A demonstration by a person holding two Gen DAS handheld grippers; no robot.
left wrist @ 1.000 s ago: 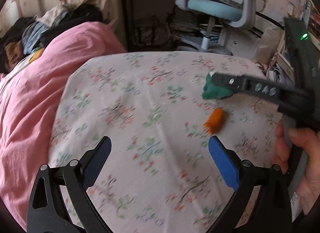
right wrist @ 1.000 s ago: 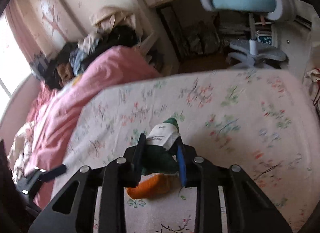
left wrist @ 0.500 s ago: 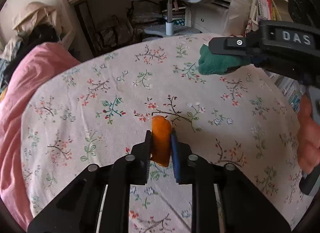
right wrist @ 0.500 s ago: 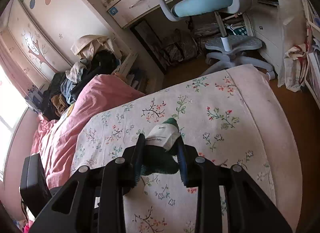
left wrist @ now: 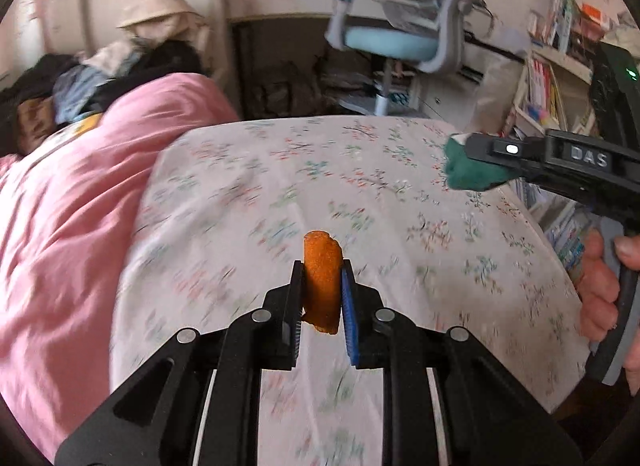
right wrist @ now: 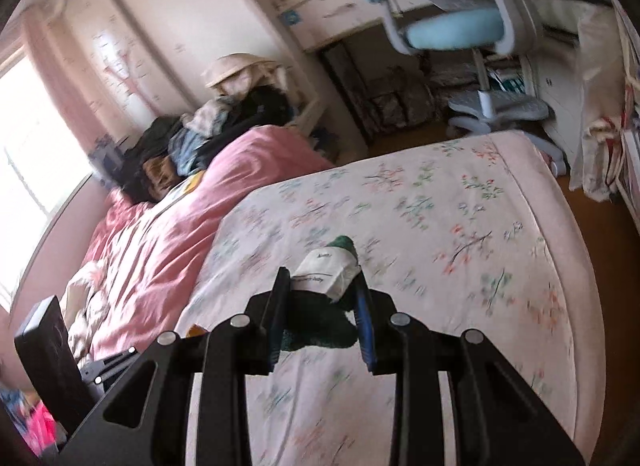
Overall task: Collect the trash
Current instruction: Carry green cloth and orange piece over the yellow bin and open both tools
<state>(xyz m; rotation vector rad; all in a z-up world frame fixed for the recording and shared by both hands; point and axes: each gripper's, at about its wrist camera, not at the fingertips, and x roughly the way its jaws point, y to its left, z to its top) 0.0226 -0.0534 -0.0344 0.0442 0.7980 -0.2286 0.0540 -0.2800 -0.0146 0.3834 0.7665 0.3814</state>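
Bedroom with floral bedsheet [left wrist: 400, 201] across the mattress; pink duvet [left wrist: 72, 209] bunched along its left side, heap of clothes [left wrist: 120, 69] beyond that. Blue-seated desk chair [left wrist: 392, 41] past the foot of the bed, white desk [right wrist: 340, 13] behind it, bookshelves [left wrist: 552, 81] at far right of the left wrist view. Most of the sheet pattern smeared by motion blur.

Left gripper [left wrist: 322, 298]: jaws narrow, clamped on an orange scrap [left wrist: 322, 278], rough-textured, standing upright between the pads. Top of scrap sticks out past the fingertips; lower end hangs just below the pads. Scrap lifted clear of the sheet. Closing took place within the past second, scrap now pinched between the jaws.

Right gripper [right wrist: 322, 286]: jaws narrow, clamped on a dark green bundle [right wrist: 320, 326] wrapped with a white printed label [right wrist: 326, 276]; print too small to read. Green tip [right wrist: 342, 244] pokes out beyond the label, past the fingertips. Bundle held above the sheet, not touching it.

Same right gripper seen side-on at right edge of left wrist view [left wrist: 472, 157], green bundle [left wrist: 468, 173] protruding from its jaws, well apart from the orange scrap. Person's hand [left wrist: 604, 290] wrapped around its grey handle at the right edge.

Left gripper's body visible at lower left of right wrist view as a black block [right wrist: 48, 354], beside the pink duvet.
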